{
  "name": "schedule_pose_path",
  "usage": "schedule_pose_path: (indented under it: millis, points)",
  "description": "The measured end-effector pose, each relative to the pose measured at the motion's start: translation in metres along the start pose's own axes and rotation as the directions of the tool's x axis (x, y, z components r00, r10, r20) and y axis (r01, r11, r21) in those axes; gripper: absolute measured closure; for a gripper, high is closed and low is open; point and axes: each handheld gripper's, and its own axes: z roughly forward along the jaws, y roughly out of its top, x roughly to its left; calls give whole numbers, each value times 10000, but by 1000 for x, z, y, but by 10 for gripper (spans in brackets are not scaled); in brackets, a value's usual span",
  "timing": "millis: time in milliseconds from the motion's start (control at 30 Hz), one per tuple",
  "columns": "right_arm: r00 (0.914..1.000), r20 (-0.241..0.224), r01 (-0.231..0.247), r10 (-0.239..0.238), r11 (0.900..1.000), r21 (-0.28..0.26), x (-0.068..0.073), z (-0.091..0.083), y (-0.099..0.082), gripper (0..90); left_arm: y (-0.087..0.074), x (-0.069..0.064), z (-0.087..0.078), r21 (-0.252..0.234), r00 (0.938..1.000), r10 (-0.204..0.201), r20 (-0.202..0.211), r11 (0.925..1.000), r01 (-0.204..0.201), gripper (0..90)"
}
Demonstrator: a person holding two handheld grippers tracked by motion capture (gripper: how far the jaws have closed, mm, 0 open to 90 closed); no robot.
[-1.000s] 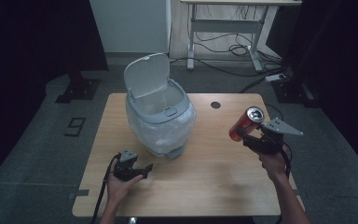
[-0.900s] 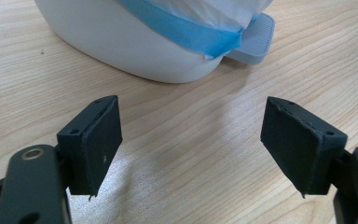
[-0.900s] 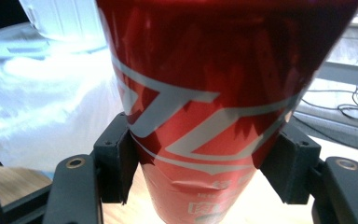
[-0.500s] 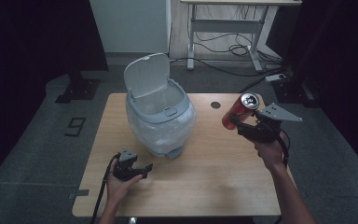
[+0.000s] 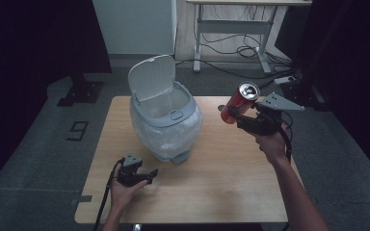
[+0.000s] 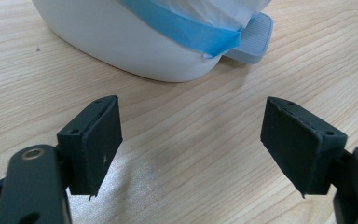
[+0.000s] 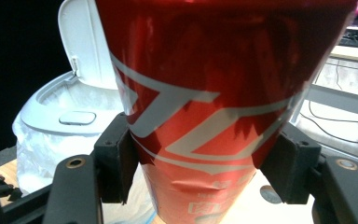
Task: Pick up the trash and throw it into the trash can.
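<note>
The right gripper (image 5: 235, 117) is clamping a red can (image 5: 239, 101) (tilted, top toward the camera) above the table (image 5: 231, 183), at about three o'clock from the open-lidded white bin (image 5: 163, 120). The left gripper (image 5: 147, 174) is resting on the table at seven o'clock from the bin, jaws spread wide, holding nothing.

Setting reads as a lab or recording studio, not a home. A small wooden table (image 5: 231, 192) stands alone on grey carpet (image 5: 38, 159), with black curtains (image 5: 33, 38) along both sides and a stand foot (image 5: 79, 89) on the floor off its far left corner. Beyond the table's far edge: a white height-adjustable desk frame (image 5: 231, 33), loose cables (image 5: 236, 50) beneath it and a power strip (image 5: 289, 79) on the floor.
</note>
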Motion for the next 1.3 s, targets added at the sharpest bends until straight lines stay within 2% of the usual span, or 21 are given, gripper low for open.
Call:
schedule_pose_path:
  millis: [767,1300]
  points:
    - [9981,-543,277,-275,9996,15,25,32,32,346,0,1,1,32,10000,-42,39,10000,42,203]
    - [9959,-833,355,-353,9994,8,37,48,43,345,0,2,0,36,10000,-58,58,10000,58,203]
